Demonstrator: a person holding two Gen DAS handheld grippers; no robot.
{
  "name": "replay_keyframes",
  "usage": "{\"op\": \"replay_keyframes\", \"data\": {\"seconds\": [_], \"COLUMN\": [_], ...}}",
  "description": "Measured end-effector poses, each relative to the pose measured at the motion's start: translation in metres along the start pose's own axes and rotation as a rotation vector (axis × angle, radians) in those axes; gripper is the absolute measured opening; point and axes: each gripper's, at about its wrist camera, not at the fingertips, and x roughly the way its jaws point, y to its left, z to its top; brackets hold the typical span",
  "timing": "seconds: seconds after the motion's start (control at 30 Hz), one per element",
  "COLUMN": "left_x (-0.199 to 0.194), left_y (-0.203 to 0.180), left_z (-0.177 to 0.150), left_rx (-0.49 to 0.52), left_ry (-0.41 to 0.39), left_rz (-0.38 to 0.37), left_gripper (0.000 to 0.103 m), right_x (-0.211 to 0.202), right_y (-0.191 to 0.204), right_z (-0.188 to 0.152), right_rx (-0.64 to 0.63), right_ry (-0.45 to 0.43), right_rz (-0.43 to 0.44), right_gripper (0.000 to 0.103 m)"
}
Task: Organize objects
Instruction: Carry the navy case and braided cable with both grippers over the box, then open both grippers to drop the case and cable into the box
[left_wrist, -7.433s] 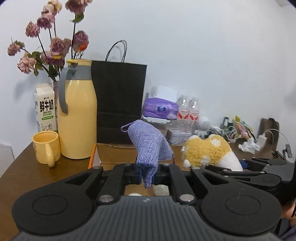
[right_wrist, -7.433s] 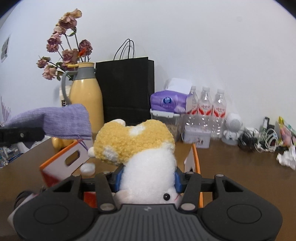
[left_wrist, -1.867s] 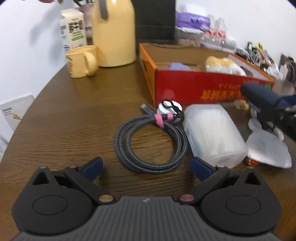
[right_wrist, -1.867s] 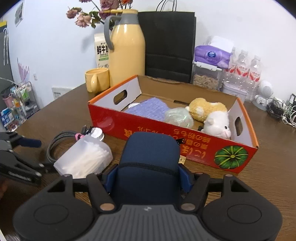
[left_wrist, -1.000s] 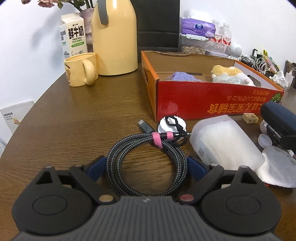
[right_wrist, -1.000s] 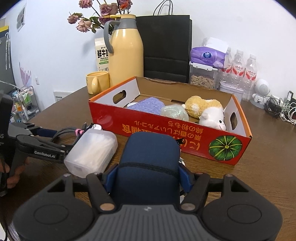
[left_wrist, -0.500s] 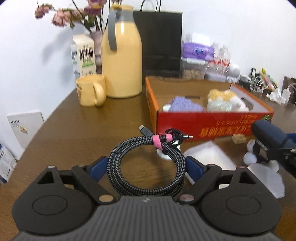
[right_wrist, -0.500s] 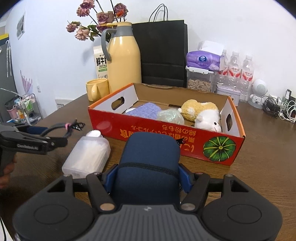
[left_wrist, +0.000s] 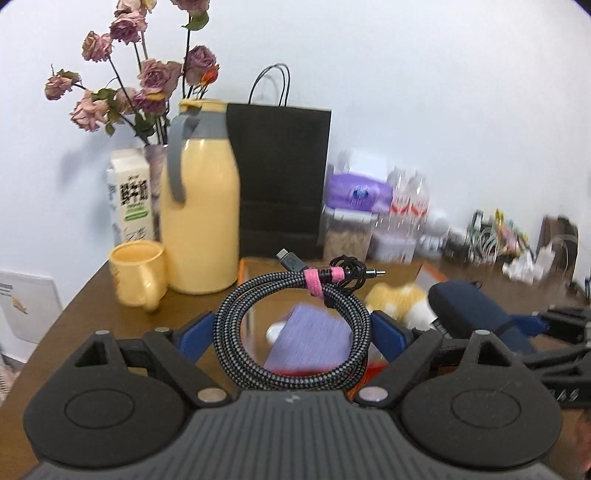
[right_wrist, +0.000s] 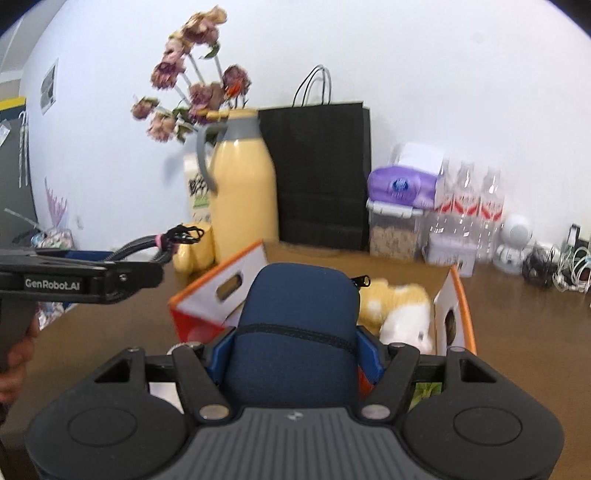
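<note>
One coiled cable (left_wrist: 291, 328), one navy pouch (right_wrist: 295, 332), one cardboard box (right_wrist: 221, 291), one plush toy (right_wrist: 399, 310), one purple cloth (left_wrist: 310, 341), three water bottles (right_wrist: 467, 201).

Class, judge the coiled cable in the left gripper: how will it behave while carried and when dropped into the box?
The cable probably keeps its loop: a pink tie binds it. The plug ends beyond the tie may flop. It likely lands flat, not rolling.

Black-and-grey braided cable coil (left_wrist: 291, 332), pink tie (left_wrist: 314, 280); navy zip case (right_wrist: 295, 332); red-orange box (right_wrist: 221, 288); yellow jug (left_wrist: 201, 221).
</note>
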Motion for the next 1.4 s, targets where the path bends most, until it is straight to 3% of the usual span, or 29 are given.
{"op": "replay_keyframes", "data": {"seconds": [0.4,0.63,0.9,1.03,1.17,1.4], "left_x": [0.09,0.141,0.152,0.146,0.143,0.137], "left_y": [-0.014,-0.01,-0.011,-0.012,-0.011,-0.013], "left_z": [0.023,0.007,-0.006,-0.006,-0.003,0.001], "left_rx": [-0.08,-0.074,-0.047,-0.054,-0.071,-0.066], "left_ry": [0.007,0.096,0.136,0.109,0.103,0.093], "left_rz": [0.024,0.054,0.072,0.11,0.114,0.107], "left_gripper": [0.09,0.09,0.092,0.103,0.103,0.103], "right_x": [0.084,0.133,0.15,0.147,0.137,0.131], "right_y": [-0.033,-0.052,-0.07,-0.07,-0.073,-0.08], "right_z": [0.042,0.032,0.013,0.012,0.016,0.02], "right_rx": [0.011,0.019,0.045,0.044,0.052,0.072], "right_ry": [-0.011,0.027,0.118,0.118,0.085,0.084], "right_rz": [-0.038,-0.087,-0.072,-0.079,-0.113,-0.122], "right_gripper": [0.066,0.066,0.067,0.068,0.101,0.103]}}
